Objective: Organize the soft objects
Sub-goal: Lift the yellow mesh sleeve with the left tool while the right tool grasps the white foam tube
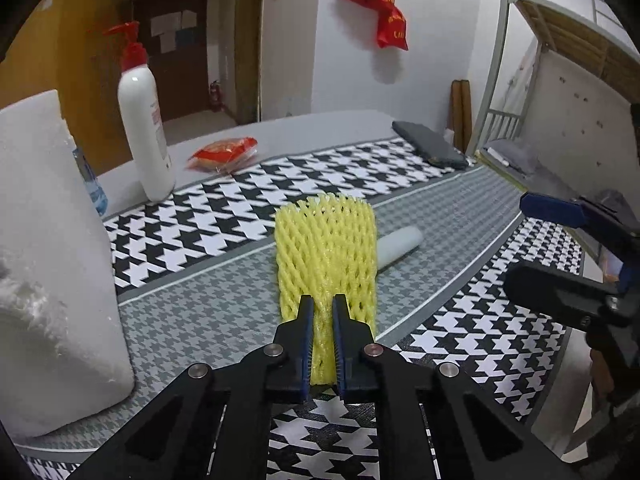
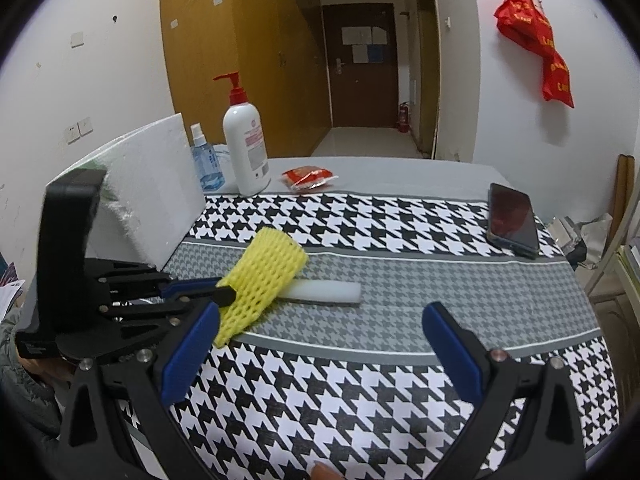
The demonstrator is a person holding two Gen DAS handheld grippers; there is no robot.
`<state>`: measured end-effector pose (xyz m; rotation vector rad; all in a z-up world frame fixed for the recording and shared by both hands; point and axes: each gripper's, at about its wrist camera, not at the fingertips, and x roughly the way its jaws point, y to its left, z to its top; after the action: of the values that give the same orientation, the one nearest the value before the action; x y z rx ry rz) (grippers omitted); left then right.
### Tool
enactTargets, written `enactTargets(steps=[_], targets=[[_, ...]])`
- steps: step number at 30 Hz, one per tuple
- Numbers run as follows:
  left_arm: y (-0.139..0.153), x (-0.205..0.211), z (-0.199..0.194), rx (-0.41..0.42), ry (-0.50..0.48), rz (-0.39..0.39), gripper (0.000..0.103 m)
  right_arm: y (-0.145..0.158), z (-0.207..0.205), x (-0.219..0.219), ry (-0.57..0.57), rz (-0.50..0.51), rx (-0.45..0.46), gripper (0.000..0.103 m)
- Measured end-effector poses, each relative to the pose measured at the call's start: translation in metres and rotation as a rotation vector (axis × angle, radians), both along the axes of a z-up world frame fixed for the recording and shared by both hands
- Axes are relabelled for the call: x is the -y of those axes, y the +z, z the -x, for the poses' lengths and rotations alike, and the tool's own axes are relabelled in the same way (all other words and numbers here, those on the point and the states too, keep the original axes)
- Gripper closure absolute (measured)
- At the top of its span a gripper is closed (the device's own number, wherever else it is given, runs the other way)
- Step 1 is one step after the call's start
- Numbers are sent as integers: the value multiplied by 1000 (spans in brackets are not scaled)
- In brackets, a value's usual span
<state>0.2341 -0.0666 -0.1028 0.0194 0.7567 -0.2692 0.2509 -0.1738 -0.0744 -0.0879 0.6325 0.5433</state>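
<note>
On the left, the left gripper (image 1: 323, 320) had its jaws pinched tight on the near end of the yellow foam-mesh fruit sleeve (image 1: 326, 248), which crumpled thin between the blue pads. The sleeve's long axis ran straight out from those jaws, away across the grey houndstooth band of the patterned tabletop (image 2: 400, 288); in the right wrist view the near end looked lifted a little off the cloth, the far end open and flattened.

Just beyond the sleeve, and partly hidden under its far end, lay the white foam bar (image 2: 326, 291). Its length crossed the sleeve's line at an angle, and its free end pointed toward the right side of the tabletop.

Further right, the right gripper (image 2: 322, 354) hovered with its jaws spread wide and nothing between them. The bar's exposed end lay ahead of those open jaws and slightly to their left, so I judged the right hand the nearer and freer one to take the bar, reaching forward across its short side.
</note>
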Motion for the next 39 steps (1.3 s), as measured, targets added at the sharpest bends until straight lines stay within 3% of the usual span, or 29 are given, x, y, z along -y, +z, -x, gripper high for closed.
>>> enactTargets(steps=[12, 15, 19, 22, 39], targets=[[14, -25, 3, 48, 59, 44, 93, -3, -17, -17, 134, 118, 3, 1], [17, -27, 4, 61, 58, 55, 93, -10, -26, -22, 178, 157, -10, 9], [19, -26, 6, 72, 53, 54, 93, -26, -47, -23, 220, 143, -126, 26], [20, -25, 8, 72, 41, 59, 93, -34, -56, -23, 212, 157, -167, 32], [22, -26, 10, 79, 32, 75, 93, -41, -68, -35, 273, 174, -162, 33]])
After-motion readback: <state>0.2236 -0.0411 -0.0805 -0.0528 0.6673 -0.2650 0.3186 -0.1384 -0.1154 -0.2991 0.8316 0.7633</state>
